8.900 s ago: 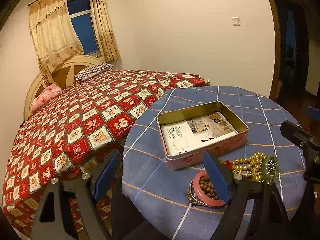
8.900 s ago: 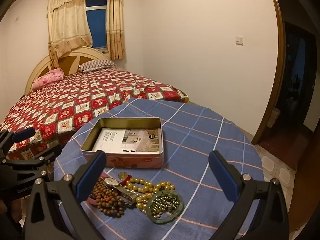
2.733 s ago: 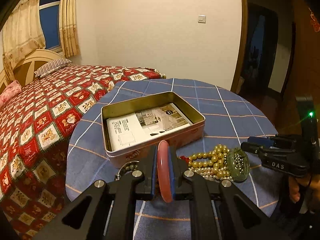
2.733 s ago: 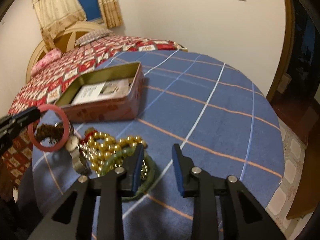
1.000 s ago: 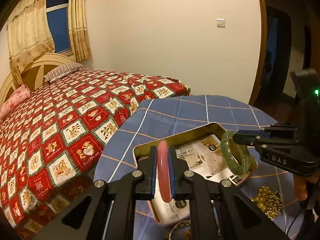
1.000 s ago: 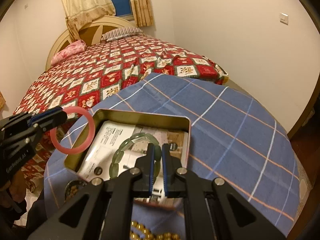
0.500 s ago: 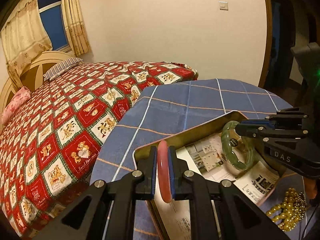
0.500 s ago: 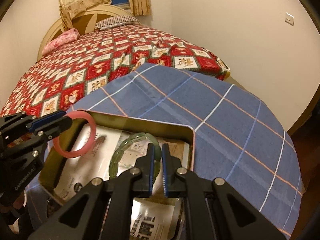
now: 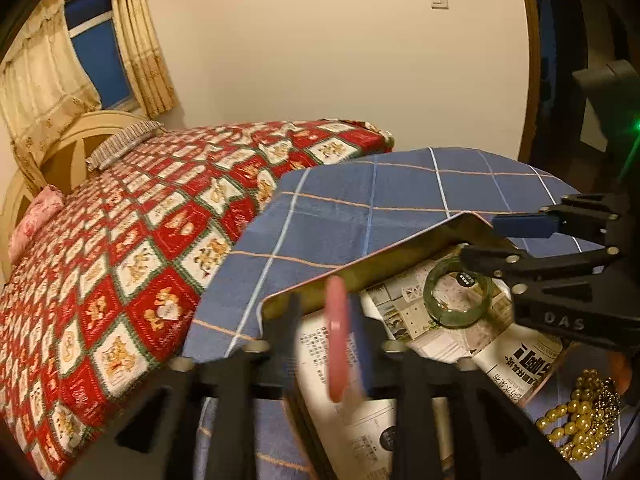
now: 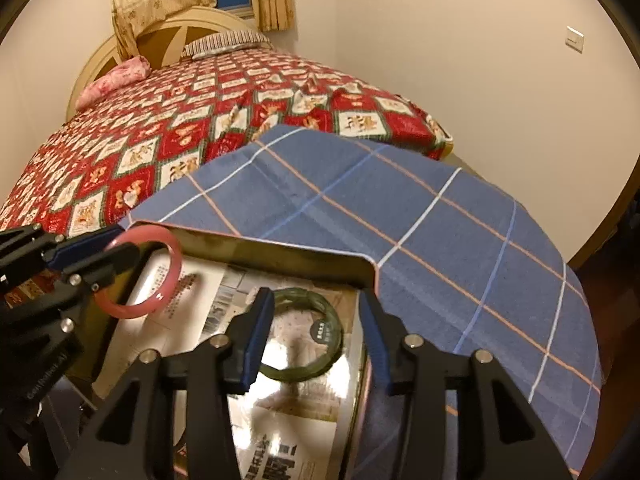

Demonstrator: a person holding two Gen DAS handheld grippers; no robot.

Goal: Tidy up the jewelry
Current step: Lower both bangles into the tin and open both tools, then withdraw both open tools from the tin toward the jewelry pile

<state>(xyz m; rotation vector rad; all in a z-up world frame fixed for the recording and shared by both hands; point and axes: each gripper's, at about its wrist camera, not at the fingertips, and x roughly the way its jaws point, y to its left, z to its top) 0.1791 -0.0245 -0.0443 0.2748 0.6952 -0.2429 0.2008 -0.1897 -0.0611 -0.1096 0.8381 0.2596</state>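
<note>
An open tin box [image 9: 362, 266] lined with printed paper sits on the round table [image 9: 360, 208]. My left gripper [image 9: 326, 320] has opened; the pink bangle [image 9: 338, 344] stands loose between its spread fingers, over the box's left part, also seen in the right wrist view [image 10: 168, 268]. My right gripper [image 10: 316, 328] is open above the box's right part. The green bangle [image 10: 320, 320] lies flat on the paper between and below its fingers, also in the left wrist view [image 9: 458, 296].
Gold bead necklaces [image 9: 576, 424] lie on the blue checked tablecloth right of the box. A bed with a red patterned quilt [image 9: 132, 240] stands close behind the table on the left. A dark doorway [image 9: 560, 60] is at the far right.
Both grippers have opened over the box. The green bangle has dropped from the right gripper onto the paper. The left fingers have spread away from the pink bangle.
</note>
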